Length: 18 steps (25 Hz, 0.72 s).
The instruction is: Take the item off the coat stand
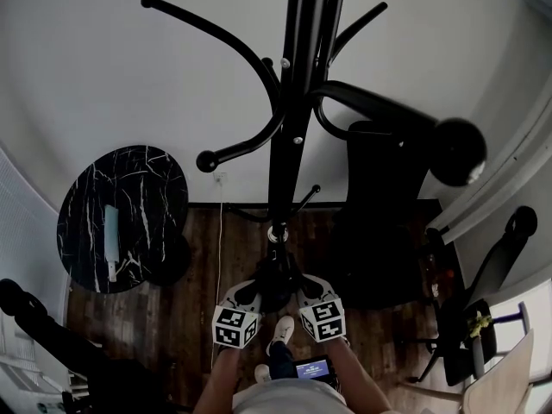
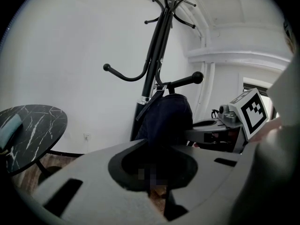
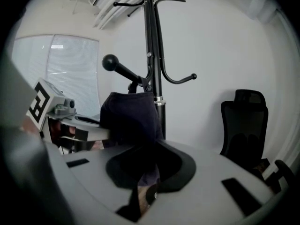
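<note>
The black coat stand (image 1: 287,119) rises in the middle of the head view. A dark blue bag (image 2: 166,118) hangs by its strap from one ball-tipped hook (image 2: 185,81) of the stand. In the right gripper view the bag (image 3: 130,118) hangs under the hook (image 3: 121,69). My left gripper (image 1: 259,291) and right gripper (image 1: 298,288) meet low at the pole, one on each side of the bag (image 1: 278,285). Each gripper's jaws stand closed on the bag's dark cloth. The left gripper (image 3: 70,123) shows in the right gripper view, and the right gripper (image 2: 234,121) in the left gripper view.
A round black marble table (image 1: 121,218) stands left of the stand. A black office chair (image 1: 384,197) stands right of it against the white wall. Another chair (image 1: 483,317) is at the far right. Other hooks (image 1: 207,24) spread overhead. My feet (image 1: 280,330) are on the wooden floor.
</note>
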Each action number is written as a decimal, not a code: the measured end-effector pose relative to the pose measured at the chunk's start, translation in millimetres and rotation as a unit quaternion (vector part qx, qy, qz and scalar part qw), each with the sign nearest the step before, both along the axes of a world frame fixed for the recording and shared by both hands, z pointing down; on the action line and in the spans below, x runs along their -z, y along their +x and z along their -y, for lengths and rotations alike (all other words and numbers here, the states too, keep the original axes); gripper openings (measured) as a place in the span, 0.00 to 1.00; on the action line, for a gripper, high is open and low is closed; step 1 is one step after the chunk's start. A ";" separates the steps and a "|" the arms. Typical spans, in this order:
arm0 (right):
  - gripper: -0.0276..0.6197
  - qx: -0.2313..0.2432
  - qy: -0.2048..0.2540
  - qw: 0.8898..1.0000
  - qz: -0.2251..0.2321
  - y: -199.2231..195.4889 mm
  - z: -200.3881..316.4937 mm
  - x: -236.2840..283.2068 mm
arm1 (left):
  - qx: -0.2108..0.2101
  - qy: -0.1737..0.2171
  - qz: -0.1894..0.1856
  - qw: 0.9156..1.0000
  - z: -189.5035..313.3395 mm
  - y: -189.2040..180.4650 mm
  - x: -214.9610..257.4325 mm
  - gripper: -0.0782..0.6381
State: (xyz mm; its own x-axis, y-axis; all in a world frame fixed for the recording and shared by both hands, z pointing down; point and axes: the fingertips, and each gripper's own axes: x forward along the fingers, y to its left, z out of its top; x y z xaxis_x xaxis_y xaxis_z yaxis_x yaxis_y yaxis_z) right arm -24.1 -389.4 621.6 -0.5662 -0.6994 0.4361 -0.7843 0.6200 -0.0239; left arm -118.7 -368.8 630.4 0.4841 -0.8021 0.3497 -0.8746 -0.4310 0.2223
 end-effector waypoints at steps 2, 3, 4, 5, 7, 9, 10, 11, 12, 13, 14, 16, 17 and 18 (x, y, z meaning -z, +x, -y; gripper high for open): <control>0.10 0.001 0.001 1.000 0.001 0.8 -4.1 0.9 | 0.000 0.000 0.001 1.000 -3.1 0.2 1.2 0.16; 0.10 0.000 0.001 1.000 0.003 1.6 -6.4 1.6 | -0.001 0.000 0.001 1.000 -5.0 0.9 1.8 0.16; 0.10 -0.001 0.001 1.000 0.005 2.6 -8.4 2.3 | -0.002 0.001 0.001 1.000 -6.8 1.8 2.4 0.16; 0.10 -0.002 0.002 1.000 0.006 3.4 -10.0 3.0 | -0.003 0.002 0.001 1.000 -8.5 2.7 3.0 0.16; 0.10 -0.003 0.004 1.000 0.008 4.5 -12.5 4.7 | -0.004 0.003 0.000 1.000 -11.7 3.8 4.3 0.16; 0.10 -0.003 0.005 1.000 0.011 5.2 -15.7 6.0 | -0.004 0.005 -0.002 1.000 -15.3 4.3 6.1 0.16; 0.10 -0.003 0.005 1.000 0.013 5.4 -17.6 6.8 | -0.003 0.006 -0.003 1.000 -17.3 4.4 7.2 0.16; 0.10 -0.004 0.006 1.000 0.014 5.5 -19.4 7.7 | -0.003 0.007 -0.003 1.000 -19.2 4.4 8.3 0.16; 0.10 -0.004 0.007 1.000 0.015 5.5 -21.1 8.7 | -0.003 0.009 -0.004 1.000 -20.9 4.5 9.4 0.16; 0.10 -0.004 0.008 1.000 0.015 5.6 -23.0 9.6 | -0.002 0.011 -0.004 1.000 -22.5 4.5 10.4 0.16; 0.10 -0.004 0.009 1.000 0.015 5.9 -25.1 10.6 | -0.003 0.012 -0.004 1.000 -24.3 4.9 11.1 0.16; 0.10 -0.006 0.011 1.000 0.014 7.1 -30.0 13.1 | -0.004 0.012 -0.004 1.000 -28.6 6.4 12.1 0.16; 0.10 -0.007 0.012 1.000 0.014 7.7 -32.1 14.6 | -0.004 0.012 -0.005 1.000 -30.8 7.3 12.5 0.16; 0.10 -0.008 0.013 1.000 0.015 8.2 -33.9 15.9 | -0.005 0.013 -0.005 1.000 -32.7 8.0 12.9 0.16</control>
State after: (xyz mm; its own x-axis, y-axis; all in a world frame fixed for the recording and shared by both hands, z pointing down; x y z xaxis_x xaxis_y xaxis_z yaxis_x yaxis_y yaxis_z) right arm -15.9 -355.5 605.7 -0.5682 -0.7189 0.4004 -0.7928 0.6087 -0.0321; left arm -110.7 -336.1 617.5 0.4954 -0.8061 0.3237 -0.8680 -0.4450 0.2202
